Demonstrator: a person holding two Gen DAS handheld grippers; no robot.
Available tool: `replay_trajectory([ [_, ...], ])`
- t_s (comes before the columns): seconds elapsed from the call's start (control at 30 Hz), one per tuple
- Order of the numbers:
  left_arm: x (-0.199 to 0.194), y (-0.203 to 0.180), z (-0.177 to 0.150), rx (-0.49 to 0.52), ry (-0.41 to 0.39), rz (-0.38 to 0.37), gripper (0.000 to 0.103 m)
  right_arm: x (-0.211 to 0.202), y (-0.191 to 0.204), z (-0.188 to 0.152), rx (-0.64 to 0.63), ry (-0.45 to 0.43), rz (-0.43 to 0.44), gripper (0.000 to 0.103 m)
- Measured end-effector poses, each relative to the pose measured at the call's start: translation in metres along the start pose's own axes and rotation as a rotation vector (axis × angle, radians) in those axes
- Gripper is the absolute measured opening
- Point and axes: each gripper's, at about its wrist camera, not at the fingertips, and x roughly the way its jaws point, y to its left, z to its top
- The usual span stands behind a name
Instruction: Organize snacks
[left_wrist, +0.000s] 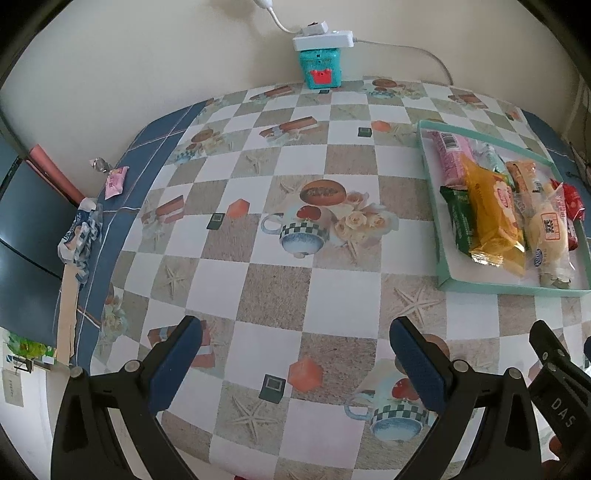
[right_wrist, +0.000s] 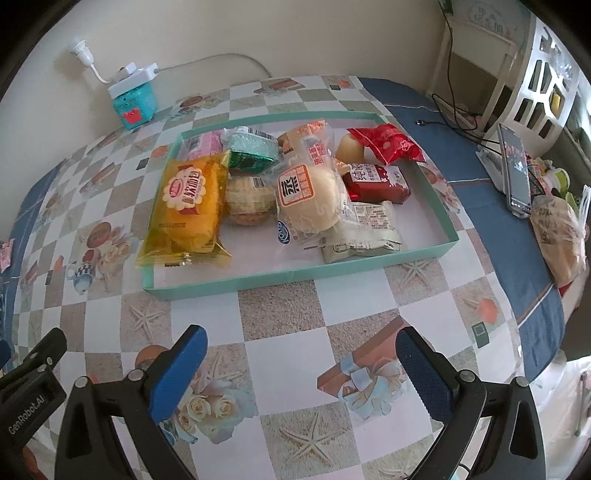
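Note:
A shallow teal tray (right_wrist: 295, 276) (left_wrist: 517, 287) sits on the checked tablecloth and holds several wrapped snacks. Among them are a yellow cake pack (right_wrist: 186, 206) (left_wrist: 493, 206), a pale bun in clear wrap (right_wrist: 308, 199) (left_wrist: 550, 229), red packets (right_wrist: 384, 146), a pink pack (left_wrist: 452, 157) and a green one (left_wrist: 460, 218). A small pink packet (left_wrist: 116, 181) lies alone at the table's left edge. My left gripper (left_wrist: 295, 354) hovers open over bare cloth, left of the tray. My right gripper (right_wrist: 303, 363) is open too, just in front of the tray.
A teal box with a white power strip (left_wrist: 320, 72) stands against the back wall. A crumpled blue-white wrapper (left_wrist: 79, 240) lies at the left edge. At the right side are a phone on a stand (right_wrist: 515, 171), a bagged loaf (right_wrist: 559, 236) and cables.

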Motion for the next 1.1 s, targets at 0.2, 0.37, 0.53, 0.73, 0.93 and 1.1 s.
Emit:
replay_trajectory([
  [0.2, 0.007, 0.004, 0.001, -0.012, 0.017, -0.007, 0.101, 0.003, 0.0, 0.001, -0.001, 0.002, -0.001, 0.103],
  [0.37, 0.01, 0.007, 0.003, -0.021, 0.019, -0.015, 0.101, 0.007, 0.001, 0.002, -0.006, 0.004, -0.006, 0.103],
  [0.53, 0.012, 0.007, 0.004, -0.017, 0.021, -0.023, 0.101, 0.008, 0.002, 0.004, -0.007, 0.003, -0.014, 0.103],
  [0.73, 0.014, 0.008, 0.005, -0.02, 0.024, -0.037, 0.101, 0.009, 0.002, 0.004, -0.009, 0.003, -0.019, 0.103],
  [0.93, 0.014, 0.009, 0.005, -0.029, 0.027, -0.054, 0.101, 0.009, 0.004, 0.004, -0.016, 0.0, -0.024, 0.103],
  [1.1, 0.005, 0.011, 0.006, -0.049, -0.016, -0.102, 0.101, 0.009, 0.005, 0.004, -0.015, 0.001, -0.025, 0.103],
])
